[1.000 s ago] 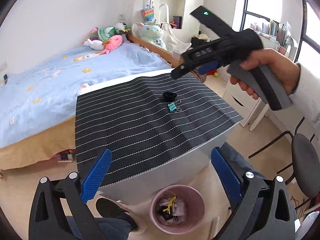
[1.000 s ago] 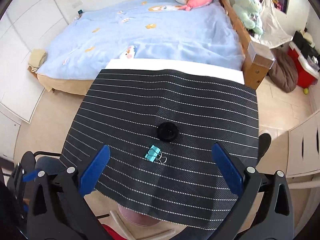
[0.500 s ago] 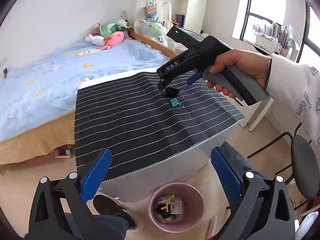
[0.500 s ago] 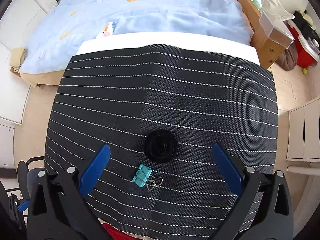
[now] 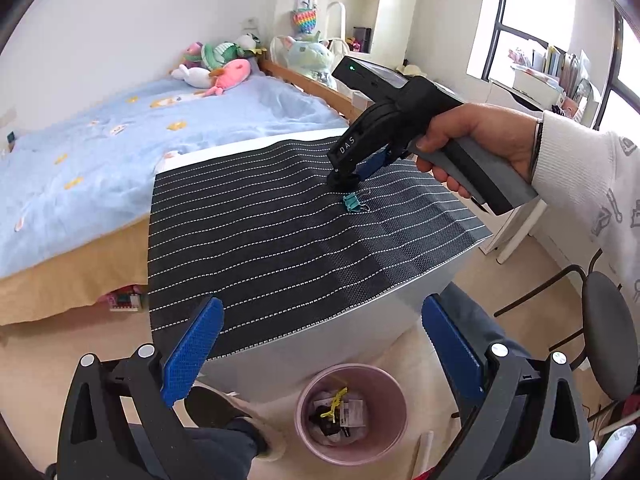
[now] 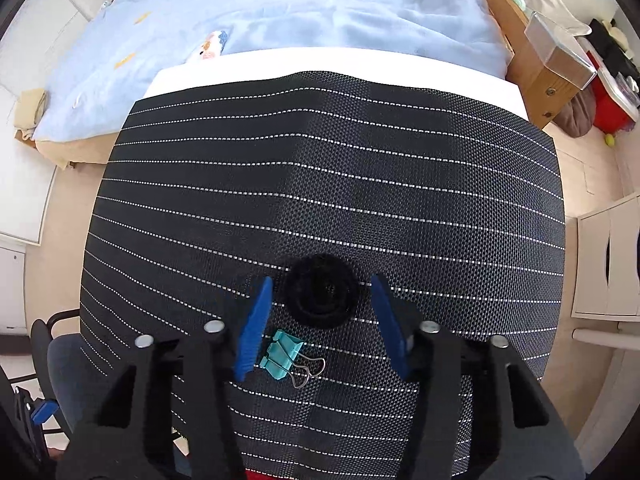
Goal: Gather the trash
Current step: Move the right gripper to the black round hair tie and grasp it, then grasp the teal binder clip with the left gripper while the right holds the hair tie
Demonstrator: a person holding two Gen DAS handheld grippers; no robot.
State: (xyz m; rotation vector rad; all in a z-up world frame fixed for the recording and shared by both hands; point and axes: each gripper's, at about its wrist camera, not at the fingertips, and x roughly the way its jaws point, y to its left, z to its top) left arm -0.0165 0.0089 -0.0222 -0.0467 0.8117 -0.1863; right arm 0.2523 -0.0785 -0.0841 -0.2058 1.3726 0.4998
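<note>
White capital letters "DAS" run along the black plastic arm of the right tongs [image 5: 349,178], the only legible marking in view.

The right gripper [image 6: 322,312] hung low over the striped mat [image 6: 360,184], its blue fingers [image 6: 254,326] parted either side of a black ring [image 6: 322,296] without touching it. A teal binder clip [image 6: 282,354] lay just beside the ring, by the left finger. Beyond the mat's far edge spread a blue bed [image 6: 300,4].
</note>
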